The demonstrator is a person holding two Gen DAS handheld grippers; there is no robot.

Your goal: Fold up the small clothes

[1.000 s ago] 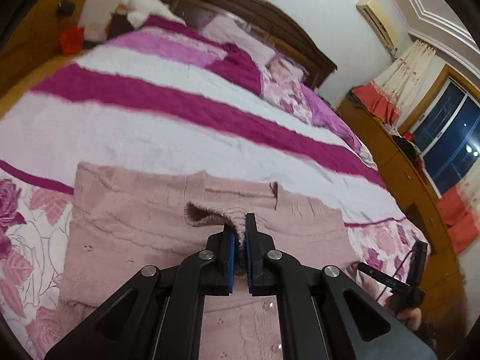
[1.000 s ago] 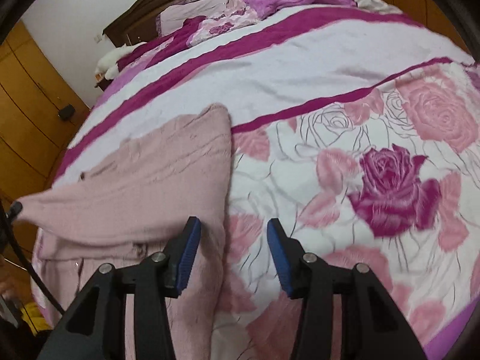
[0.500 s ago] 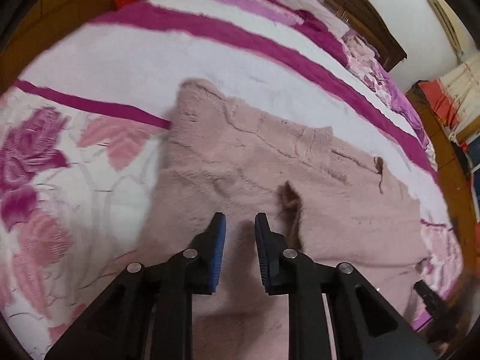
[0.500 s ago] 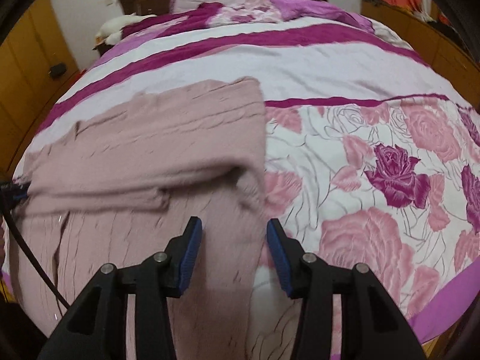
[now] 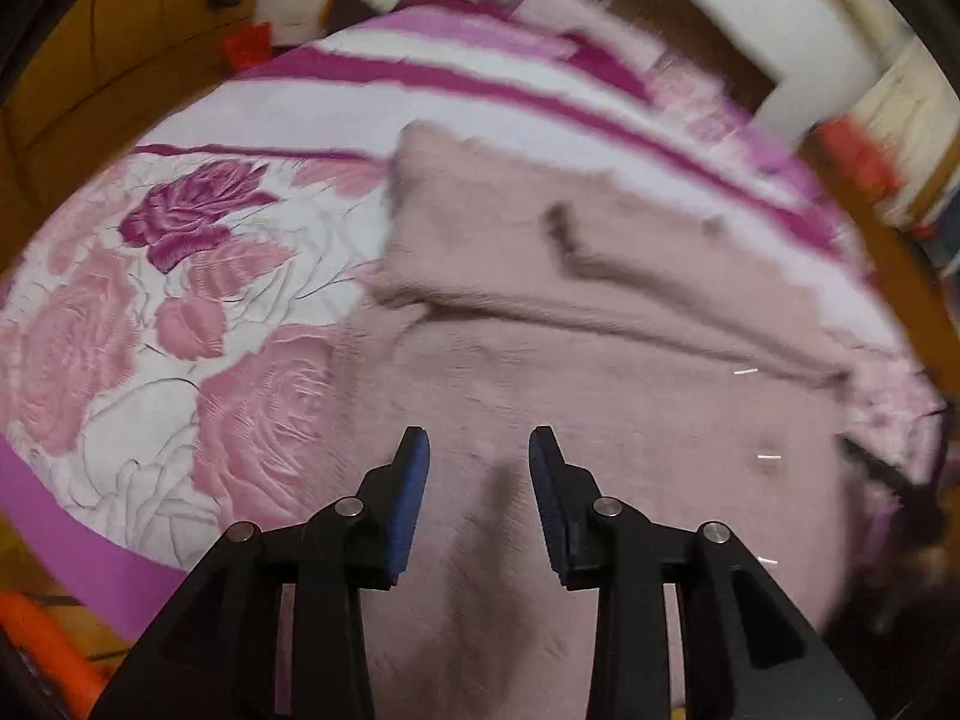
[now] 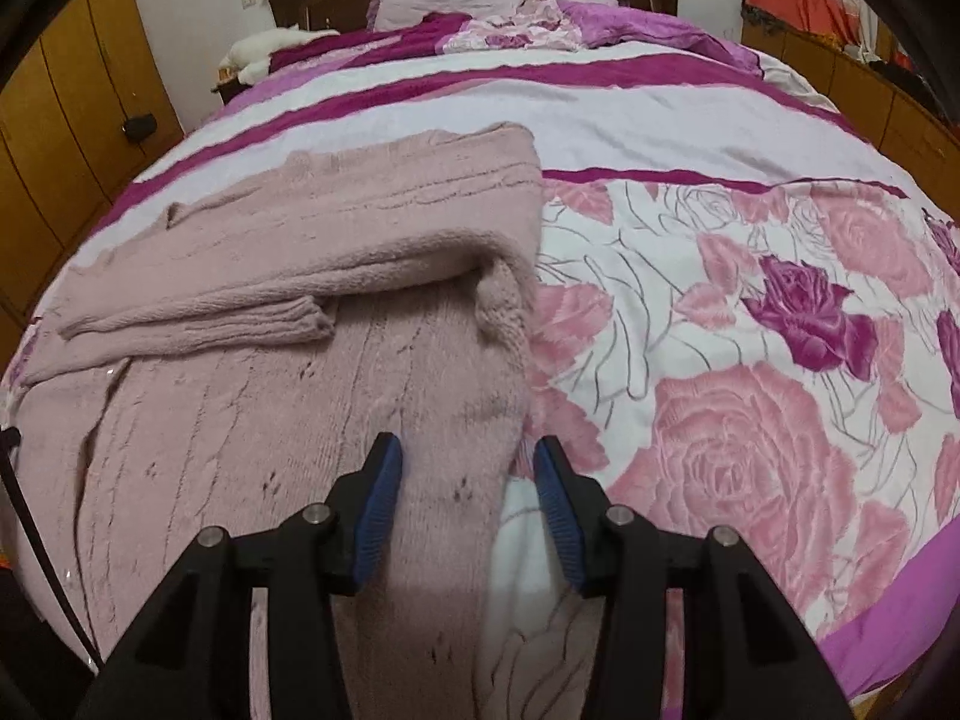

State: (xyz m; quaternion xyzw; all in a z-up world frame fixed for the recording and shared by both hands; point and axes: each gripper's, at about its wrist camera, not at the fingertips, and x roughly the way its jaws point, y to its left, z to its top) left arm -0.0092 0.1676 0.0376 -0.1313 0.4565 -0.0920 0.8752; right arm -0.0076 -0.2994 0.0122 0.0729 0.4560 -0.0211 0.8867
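Pink sweater lies on bed, sleeve folded across; left gripper jaws spread, empty; right gripper jaws spread over sweater's edge.

A dusty-pink sweater is lying across the lower left of the right wrist view, looking like soft, fuzzy knit with ribbed lines. The bedspread under it is showing as plush matt cloth with raised, embossed roses. At the bottom, the right tongs and left tongs are showing matt black plastic arms, ridged blue pads and small shiny metal pins. The wardrobe at upper left is gleaming like varnished wood.
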